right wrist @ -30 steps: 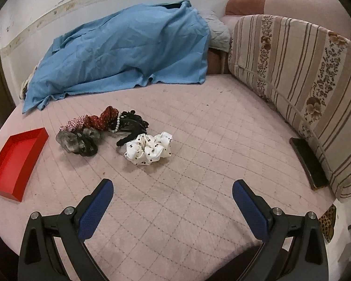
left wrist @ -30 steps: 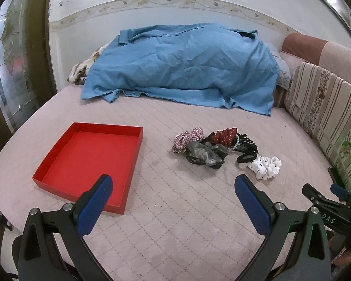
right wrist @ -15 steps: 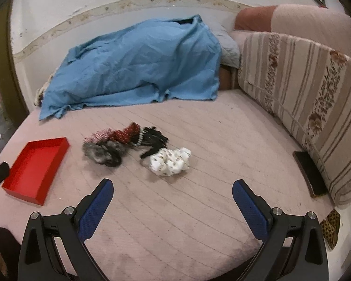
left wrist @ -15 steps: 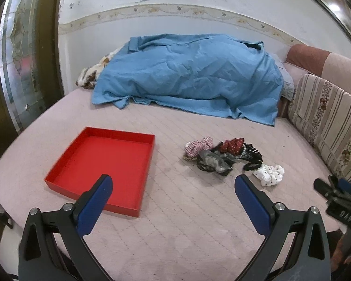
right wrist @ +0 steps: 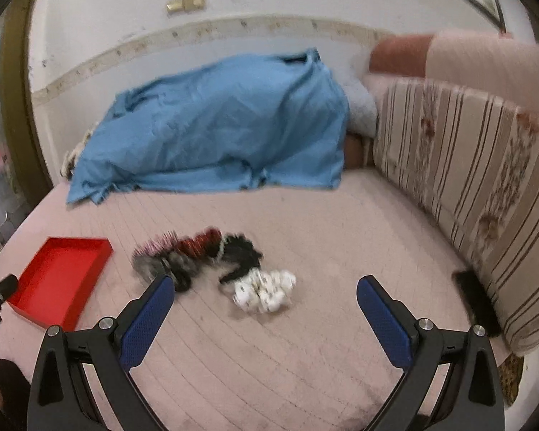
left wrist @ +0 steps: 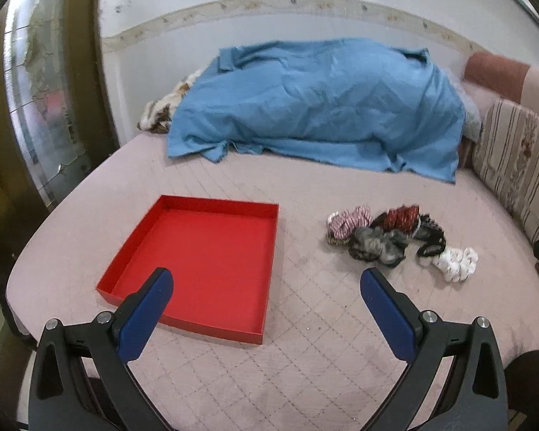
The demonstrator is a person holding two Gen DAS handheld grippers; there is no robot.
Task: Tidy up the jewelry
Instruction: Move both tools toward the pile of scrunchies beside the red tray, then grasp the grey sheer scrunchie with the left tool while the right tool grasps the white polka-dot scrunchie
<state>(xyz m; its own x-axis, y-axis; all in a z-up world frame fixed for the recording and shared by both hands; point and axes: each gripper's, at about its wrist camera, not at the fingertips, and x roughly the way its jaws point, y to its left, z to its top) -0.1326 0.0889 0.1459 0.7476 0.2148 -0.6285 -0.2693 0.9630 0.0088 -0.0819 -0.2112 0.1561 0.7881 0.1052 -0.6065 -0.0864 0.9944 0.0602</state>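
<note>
Both grippers spread wide above a quilted pink bed — nothing held.
The left gripper (left wrist: 266,287) and right gripper (right wrist: 262,292) face a heap of fabric scrunchies (left wrist: 395,237) lying beside a shallow red cardboard tray (left wrist: 212,251) — apart, not touching.

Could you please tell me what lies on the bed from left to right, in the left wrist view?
Red tray → pink checked scrunchie → grey scrunchie → white dotted scrunchie. The dark red and black pieces overlap in the pile, so I leave them out.
</note>
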